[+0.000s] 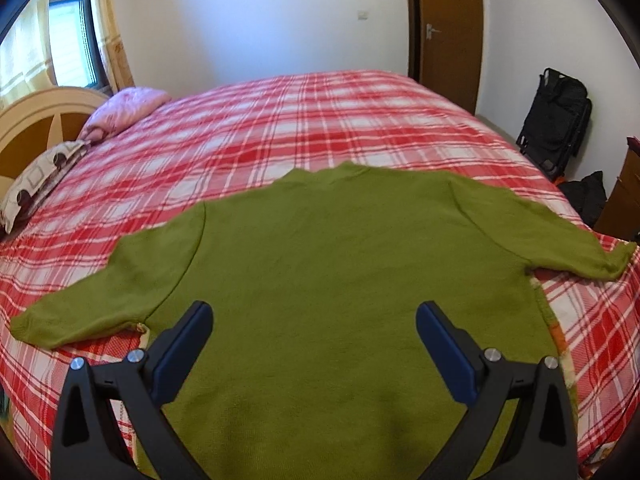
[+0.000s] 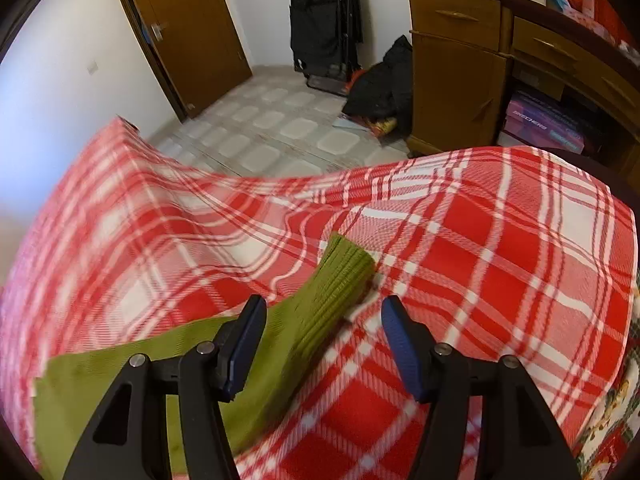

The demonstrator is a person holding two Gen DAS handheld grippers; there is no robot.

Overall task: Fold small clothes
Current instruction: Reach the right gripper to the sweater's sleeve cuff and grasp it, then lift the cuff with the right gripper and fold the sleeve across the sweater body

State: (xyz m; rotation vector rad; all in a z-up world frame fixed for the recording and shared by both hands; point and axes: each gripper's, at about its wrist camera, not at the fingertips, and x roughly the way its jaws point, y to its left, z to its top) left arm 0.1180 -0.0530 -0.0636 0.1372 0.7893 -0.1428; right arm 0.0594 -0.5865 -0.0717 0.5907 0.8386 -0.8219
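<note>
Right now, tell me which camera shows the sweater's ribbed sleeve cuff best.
The right wrist view: the ribbed cuff lies close and sharp ahead of the open right gripper. The left wrist view shows the whole green sweater, its cuffs small and far.

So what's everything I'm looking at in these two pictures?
sweater: one, green, spread flat on the bed, sleeves out
cuff: one, green ribbed, ahead of the right tool
bedspread: one, red and white plaid, covering the bed
pillows: two, one pink, one patterned, by the headboard
door: one, brown, far wall
folded cart: one, black, against the wall
cabinet: one, brown wood, beside the bed
left gripper: jaws open, over the sweater
right gripper: jaws apart, holding nothing
</note>
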